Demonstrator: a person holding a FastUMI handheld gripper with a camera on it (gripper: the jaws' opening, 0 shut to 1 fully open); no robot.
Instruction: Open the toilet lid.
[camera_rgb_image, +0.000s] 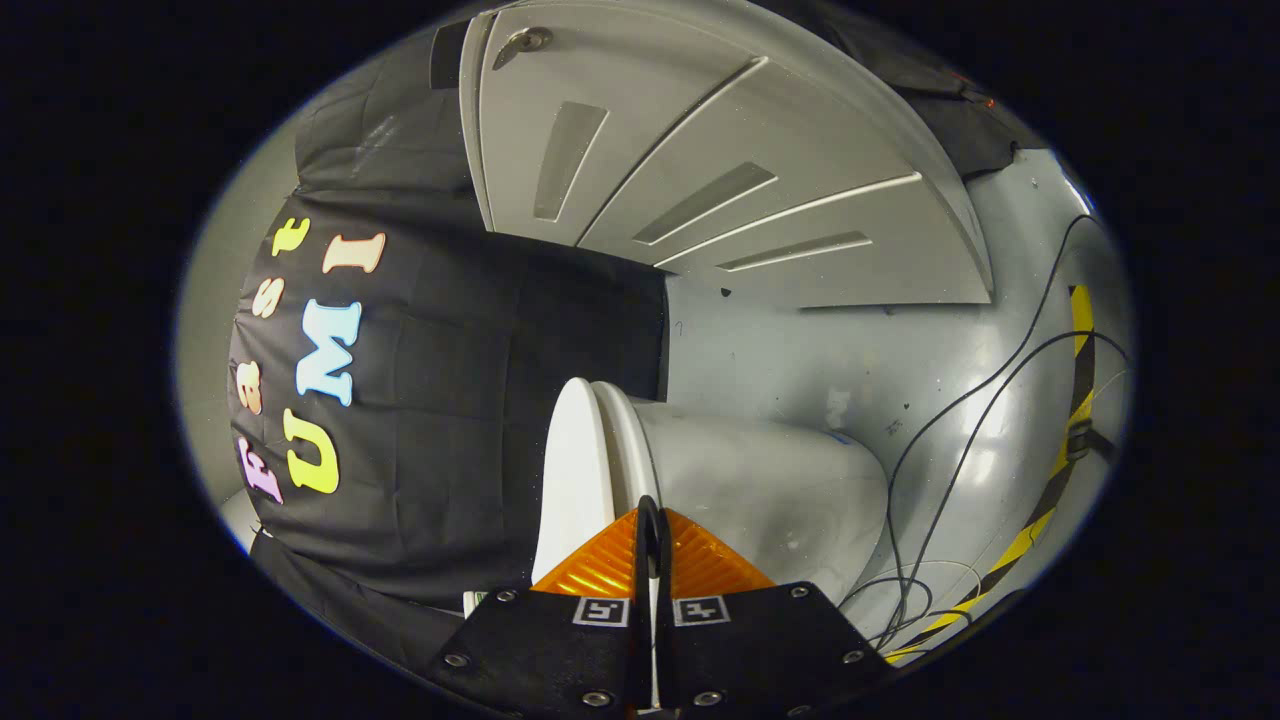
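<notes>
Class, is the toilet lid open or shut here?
Shut, it seems: the lid lies flat against the seat, only a thin seam between. The gripper fingers are closed at that seam.

Gripper view rolled sideways; looks along closed fingers (650, 545); toilet (700, 480) very near at 12 o'clock; door (700, 170) far beyond.
</notes>
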